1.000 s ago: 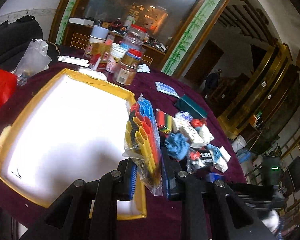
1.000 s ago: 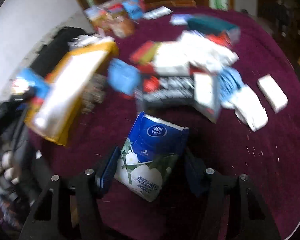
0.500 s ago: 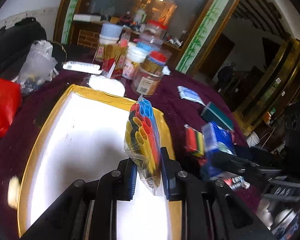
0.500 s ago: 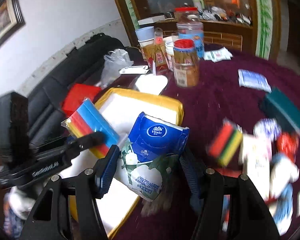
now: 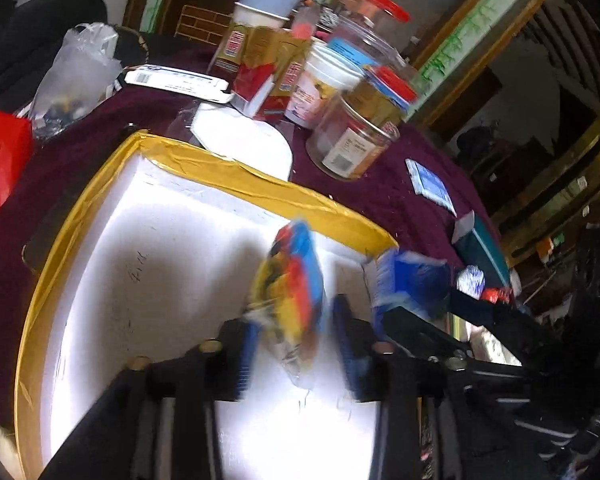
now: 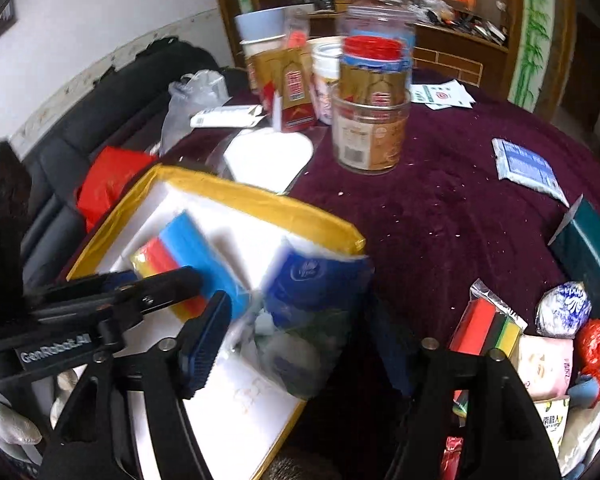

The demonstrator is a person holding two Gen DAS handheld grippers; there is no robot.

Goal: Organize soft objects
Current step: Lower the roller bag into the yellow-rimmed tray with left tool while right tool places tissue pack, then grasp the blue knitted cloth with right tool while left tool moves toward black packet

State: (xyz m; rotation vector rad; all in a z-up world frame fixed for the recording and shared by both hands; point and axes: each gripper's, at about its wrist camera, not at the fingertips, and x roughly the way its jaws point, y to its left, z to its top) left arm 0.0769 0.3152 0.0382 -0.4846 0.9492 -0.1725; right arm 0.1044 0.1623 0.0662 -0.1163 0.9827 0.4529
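A clear pack of red, yellow and blue sponges (image 5: 296, 292) hangs blurred between the jaws of my left gripper (image 5: 296, 352), which are opening, and the pads stand clear of it. It is over the white tray with the yellow taped rim (image 5: 236, 172). In the right wrist view the same sponge pack (image 6: 188, 248) lies inside the tray (image 6: 260, 200), past the left gripper's fingers (image 6: 160, 292). My right gripper (image 6: 300, 344) is also opening. The blue tissue pack (image 6: 312, 292) sits blurred between its jaws at the tray's near right corner, loose from the pads.
Jars and red-gold boxes (image 6: 372, 120) crowd the table's far side, with a plastic bag (image 6: 192, 96) and a red bag (image 6: 108, 176) left of the tray. Several soft items lie at the right: a striped sponge (image 6: 488, 320), tissue packets (image 6: 544, 356), a teal box (image 6: 588, 240).
Both grippers have swung left from the pile to over the tray. Their jaws have spread, and the sponge pack and the tissue pack have come loose and now blur downward.
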